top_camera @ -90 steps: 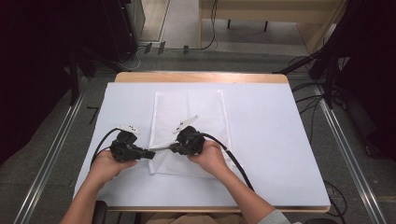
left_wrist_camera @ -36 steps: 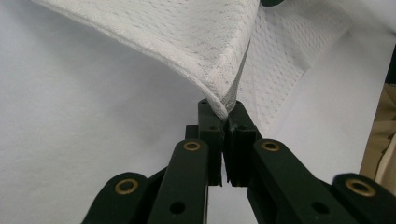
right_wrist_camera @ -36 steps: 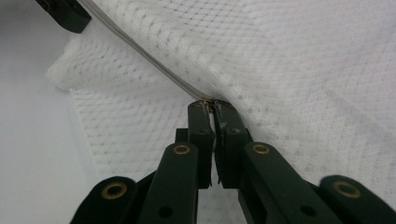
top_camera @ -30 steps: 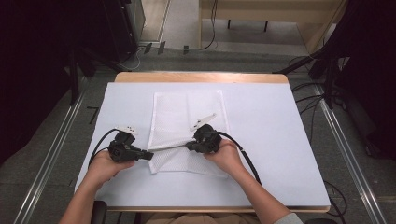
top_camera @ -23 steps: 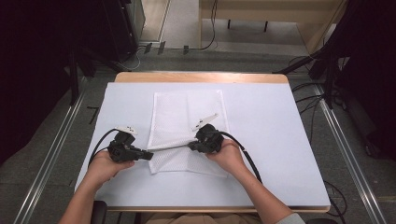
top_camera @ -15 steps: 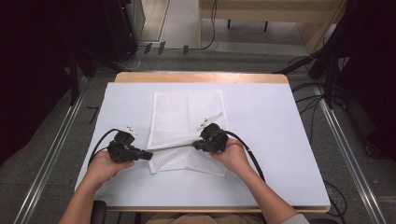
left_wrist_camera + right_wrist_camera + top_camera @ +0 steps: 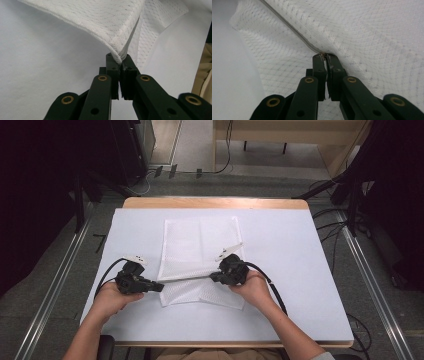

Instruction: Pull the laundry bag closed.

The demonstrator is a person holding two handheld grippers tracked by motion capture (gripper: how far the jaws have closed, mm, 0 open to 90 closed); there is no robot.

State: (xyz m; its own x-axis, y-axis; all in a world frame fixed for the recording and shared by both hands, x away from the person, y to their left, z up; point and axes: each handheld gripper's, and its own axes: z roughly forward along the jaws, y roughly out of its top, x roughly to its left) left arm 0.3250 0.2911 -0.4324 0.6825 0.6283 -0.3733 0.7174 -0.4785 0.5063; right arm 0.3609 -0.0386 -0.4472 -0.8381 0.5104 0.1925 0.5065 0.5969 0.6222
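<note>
Left hand-held gripper (image 7: 159, 287): jaws pressed together on the corner of the white mesh bag (image 7: 200, 250), right where its zipper (image 7: 187, 279) ends; in the left gripper view (image 7: 121, 65) the folded corner sits pinched between the two black jaws.
Right hand-held gripper (image 7: 214, 277): jaws closed with no visible gap on the small metal zipper pull (image 7: 323, 54), at the point where the zipper line meets the jaw tips (image 7: 325, 58).
Hands: the person's left hand (image 7: 107, 297) wraps the left hand-held gripper from behind; the right hand (image 7: 255, 290) does the same on the other one. A black cable trails back from each.
Zipper: runs as a thin grey line straight between the two hand-held grippers, taut, lifted slightly off the surface.
Mesh bag, near part: a flap of mesh hangs just below the zipper line, toward the person, lying on the surface between the two hand-held grippers.
Mesh bag, far part: the larger panel spreads flat beyond both hand-held grippers, away from the person, with fold creases showing.
Surface (image 7: 300, 250): white sheet under the bag, reaching well out to either side of both hand-held grippers; a wooden edge (image 7: 215, 203) shows at its far side.
</note>
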